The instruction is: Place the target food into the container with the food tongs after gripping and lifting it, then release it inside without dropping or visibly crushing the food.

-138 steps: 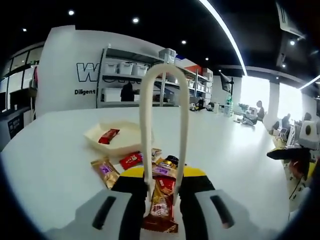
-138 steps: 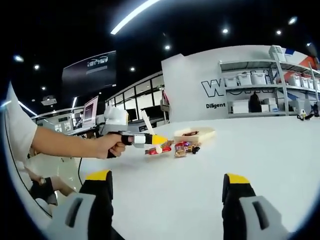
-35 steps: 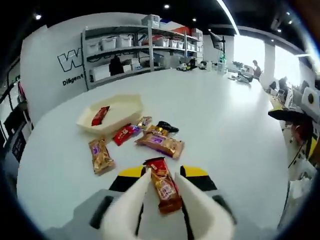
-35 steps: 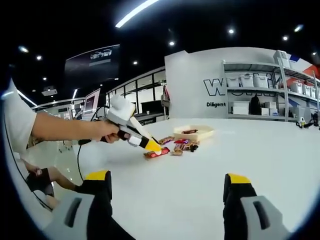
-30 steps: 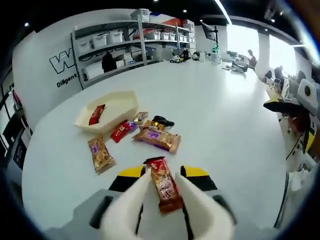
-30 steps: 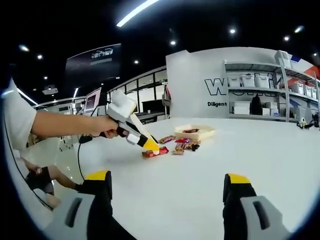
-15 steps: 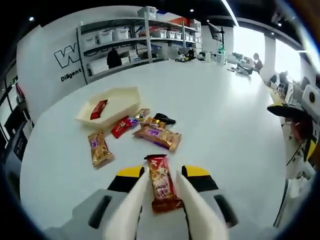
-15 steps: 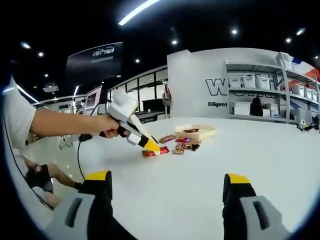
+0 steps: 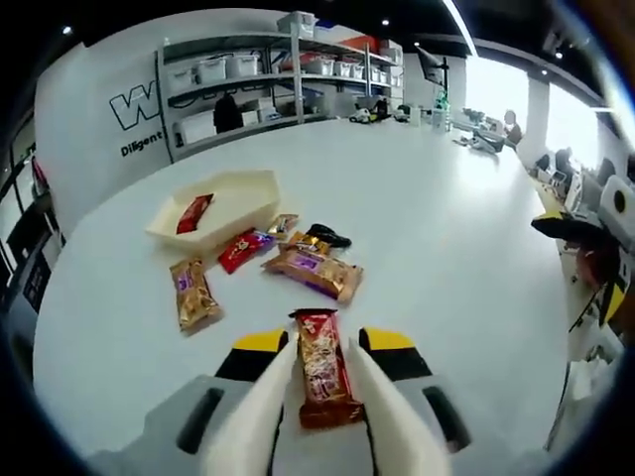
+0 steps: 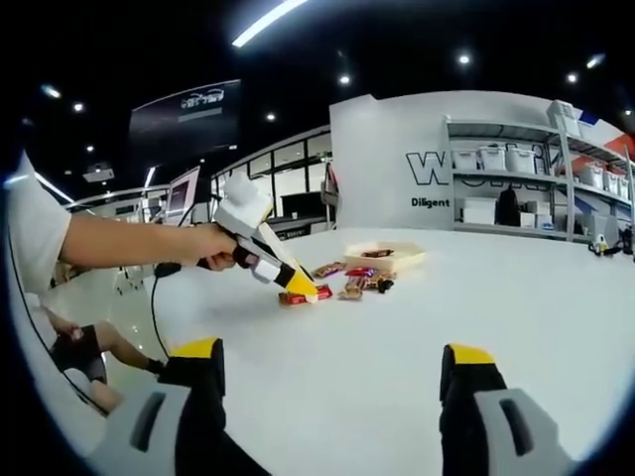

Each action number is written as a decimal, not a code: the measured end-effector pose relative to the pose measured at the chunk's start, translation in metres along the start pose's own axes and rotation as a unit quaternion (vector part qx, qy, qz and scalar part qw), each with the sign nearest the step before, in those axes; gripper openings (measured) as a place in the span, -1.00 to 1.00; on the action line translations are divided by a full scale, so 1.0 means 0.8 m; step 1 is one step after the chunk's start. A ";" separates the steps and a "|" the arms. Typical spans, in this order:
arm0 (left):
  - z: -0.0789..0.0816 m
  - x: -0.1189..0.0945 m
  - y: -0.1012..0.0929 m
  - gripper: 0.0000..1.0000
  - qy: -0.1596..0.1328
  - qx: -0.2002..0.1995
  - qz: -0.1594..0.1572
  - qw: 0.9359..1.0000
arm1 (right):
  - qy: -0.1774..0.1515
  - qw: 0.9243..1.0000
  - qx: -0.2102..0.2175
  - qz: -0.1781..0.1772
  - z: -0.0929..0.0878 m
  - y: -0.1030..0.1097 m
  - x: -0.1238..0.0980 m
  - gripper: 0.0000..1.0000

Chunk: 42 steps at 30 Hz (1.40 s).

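Note:
My left gripper [image 9: 327,342] is shut on white food tongs [image 9: 260,416], whose two arms reach forward on either side of a red snack bar [image 9: 319,377]. The arms sit close against the bar, which lies on the white table [image 9: 466,248]. Farther off stands a cream tray [image 9: 243,190] with one red bar [image 9: 193,211] in it. In the right gripper view a hand holds the left gripper [image 10: 260,260], tilted down, with the tongs' tip at the red bar [image 10: 298,295]. My right gripper [image 10: 332,362] is open above the table, holding nothing.
Between the tray and the tongs lie loose snacks: a gold bar [image 9: 193,305], a red one [image 9: 238,250], a gold and purple pack [image 9: 313,273] and a small black one [image 9: 325,236]. Shelving [image 9: 268,79] stands beyond the table. The person's forearm [image 10: 119,243] reaches in from the left.
The tongs, upright earlier, now point down at the table. Over the last second their arms have drawn in closer to the red bar. The right gripper has stayed put.

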<state>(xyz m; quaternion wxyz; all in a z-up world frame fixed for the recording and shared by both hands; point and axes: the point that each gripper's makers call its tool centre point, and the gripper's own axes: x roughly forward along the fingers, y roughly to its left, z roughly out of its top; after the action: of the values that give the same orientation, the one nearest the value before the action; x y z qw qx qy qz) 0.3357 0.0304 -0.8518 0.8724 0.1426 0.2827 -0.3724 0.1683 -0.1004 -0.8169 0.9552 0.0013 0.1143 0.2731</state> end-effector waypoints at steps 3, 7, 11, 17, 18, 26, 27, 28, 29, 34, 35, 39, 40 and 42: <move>-0.001 0.000 0.001 -0.46 -0.004 -0.007 -0.004 1.000 | 0.006 1.000 -0.004 0.003 -0.005 0.002 0.002 0.75; -0.001 0.002 0.004 -0.47 -0.007 -0.023 -0.017 1.000 | 0.005 1.000 0.000 0.003 -0.006 0.001 0.003 0.75; 0.000 0.002 0.001 -0.48 -0.009 -0.012 -0.029 0.999 | 0.002 1.000 0.004 0.004 -0.005 0.001 0.004 0.75; 0.000 0.002 -0.005 -0.49 -0.016 0.023 -0.054 0.998 | 0.005 1.000 0.005 0.008 -0.008 0.002 0.006 0.75; 0.000 0.001 -0.007 -0.49 -0.017 0.029 -0.060 0.998 | 0.006 1.000 0.005 0.008 -0.009 0.002 0.006 0.74; -0.007 -0.011 -0.019 -0.48 -0.008 0.056 -0.088 0.994 | 0.008 1.000 0.006 0.012 -0.008 0.001 0.011 0.72; -0.009 -0.012 -0.020 -0.48 -0.003 0.056 -0.090 0.994 | 0.008 1.000 0.005 0.014 -0.008 0.002 0.013 0.71; -0.011 -0.015 -0.022 -0.48 0.002 0.062 -0.093 0.994 | 0.008 1.000 0.006 0.015 -0.008 0.003 0.014 0.71; -0.012 -0.018 -0.024 -0.48 0.007 0.072 -0.094 0.993 | 0.009 1.000 0.007 0.019 -0.008 0.005 0.016 0.70; -0.017 -0.025 -0.026 -0.46 0.015 0.088 -0.093 0.992 | 0.010 0.999 0.005 0.030 -0.006 0.016 0.027 0.67; -0.017 -0.026 -0.026 -0.46 0.013 0.093 -0.093 0.991 | 0.006 0.999 0.004 0.032 -0.004 0.018 0.029 0.65; -0.018 -0.026 -0.024 -0.45 0.008 0.088 -0.093 0.992 | 0.005 0.999 0.003 0.042 0.002 0.026 0.039 0.63; -0.018 -0.026 -0.023 -0.44 0.007 0.082 -0.094 0.992 | 0.006 0.999 -0.001 0.044 0.002 0.027 0.041 0.62; -0.017 -0.026 -0.023 -0.45 0.002 0.083 -0.093 0.992 | 0.008 0.999 -0.003 0.046 0.002 0.030 0.043 0.62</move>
<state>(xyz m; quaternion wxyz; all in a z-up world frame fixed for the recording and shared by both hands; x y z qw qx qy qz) 0.3053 0.0359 -0.8507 0.8185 0.1878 0.2647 -0.4741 0.1846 -0.0622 -0.8214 0.9407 0.0014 0.1210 0.3168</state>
